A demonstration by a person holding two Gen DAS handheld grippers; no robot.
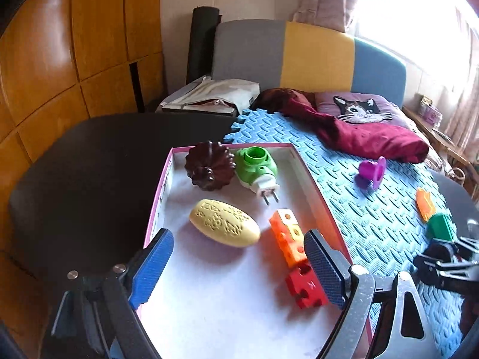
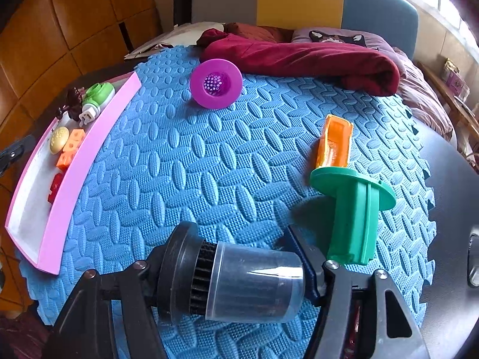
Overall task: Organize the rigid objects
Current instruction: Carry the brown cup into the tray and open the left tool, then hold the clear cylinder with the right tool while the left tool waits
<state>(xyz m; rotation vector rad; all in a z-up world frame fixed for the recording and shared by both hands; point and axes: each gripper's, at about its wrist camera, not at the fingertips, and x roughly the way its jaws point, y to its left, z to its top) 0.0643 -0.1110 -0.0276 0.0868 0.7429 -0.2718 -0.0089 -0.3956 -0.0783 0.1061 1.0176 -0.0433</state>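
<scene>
1. Fingers of the right gripper [image 2: 230,281] clamp a black-and-clear cylindrical plastic filter [image 2: 233,281] sideways above the blue foam mat [image 2: 209,164], probably bound for the tray.
2. Left gripper [image 1: 236,266] spread wide, empty, over the pink-rimmed white tray [image 1: 227,314] of sorted pieces.

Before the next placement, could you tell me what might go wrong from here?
1. The smooth, round filter canister is clamped sideways in the right tool and might slip or roll out.
2. The pink box already holds several pieces, and the left tool hovers over it, crowding the drop.
</scene>
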